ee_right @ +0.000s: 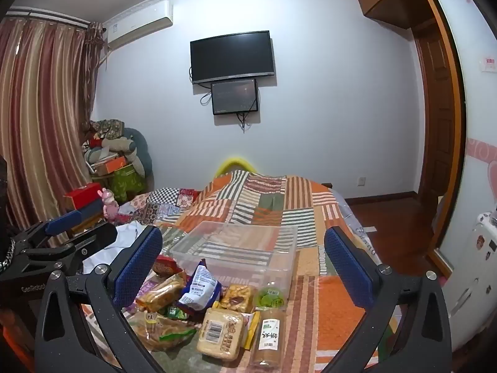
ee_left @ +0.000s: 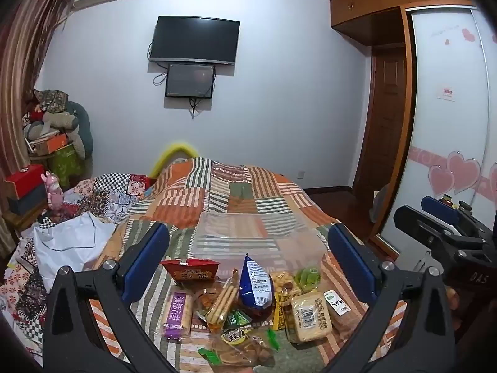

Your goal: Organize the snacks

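A pile of packaged snacks lies on the patchwork bed: a blue-and-white bag, a red pack, a purple-label pack, a pale square cake pack and a small green pack. A clear plastic bin stands just beyond them. My left gripper is open and empty above the pile. My right gripper is open and empty above the pile. Each gripper shows at the edge of the other's view, the right and the left.
The striped patchwork bedspread stretches ahead. White cloth and patterned bedding lie at the left. Boxes and a pink toy stand by the curtain. A wardrobe with sliding doors is on the right. Screens hang on the far wall.
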`<state>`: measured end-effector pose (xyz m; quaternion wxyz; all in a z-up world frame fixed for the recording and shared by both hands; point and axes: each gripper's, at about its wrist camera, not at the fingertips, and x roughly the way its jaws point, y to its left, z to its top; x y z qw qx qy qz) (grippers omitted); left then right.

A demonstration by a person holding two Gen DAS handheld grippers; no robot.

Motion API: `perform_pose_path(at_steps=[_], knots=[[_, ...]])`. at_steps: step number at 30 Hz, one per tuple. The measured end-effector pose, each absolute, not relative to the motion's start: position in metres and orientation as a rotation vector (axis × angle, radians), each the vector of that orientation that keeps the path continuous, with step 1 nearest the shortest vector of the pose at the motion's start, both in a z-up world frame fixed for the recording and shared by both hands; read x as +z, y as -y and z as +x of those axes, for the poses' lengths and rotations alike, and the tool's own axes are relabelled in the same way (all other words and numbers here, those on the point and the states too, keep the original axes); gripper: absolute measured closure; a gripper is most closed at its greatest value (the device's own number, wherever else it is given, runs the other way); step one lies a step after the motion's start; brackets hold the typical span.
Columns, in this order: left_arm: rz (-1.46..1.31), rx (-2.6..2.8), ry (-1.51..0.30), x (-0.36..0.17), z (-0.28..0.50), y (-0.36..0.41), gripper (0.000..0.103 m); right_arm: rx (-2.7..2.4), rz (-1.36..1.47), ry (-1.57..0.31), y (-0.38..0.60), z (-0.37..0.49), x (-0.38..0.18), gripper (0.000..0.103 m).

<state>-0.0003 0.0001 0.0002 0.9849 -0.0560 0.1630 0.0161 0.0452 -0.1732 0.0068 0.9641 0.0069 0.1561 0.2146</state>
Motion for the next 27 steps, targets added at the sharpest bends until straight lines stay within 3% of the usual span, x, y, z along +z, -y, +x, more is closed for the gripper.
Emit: perform_pose_path(at_steps=[27], knots=[[-0.116,0.038,-0.315,-0.005,0.002,-0.001,0.0,0.456,0.026,-0.309,0.175,0.045,0.007,0.0]])
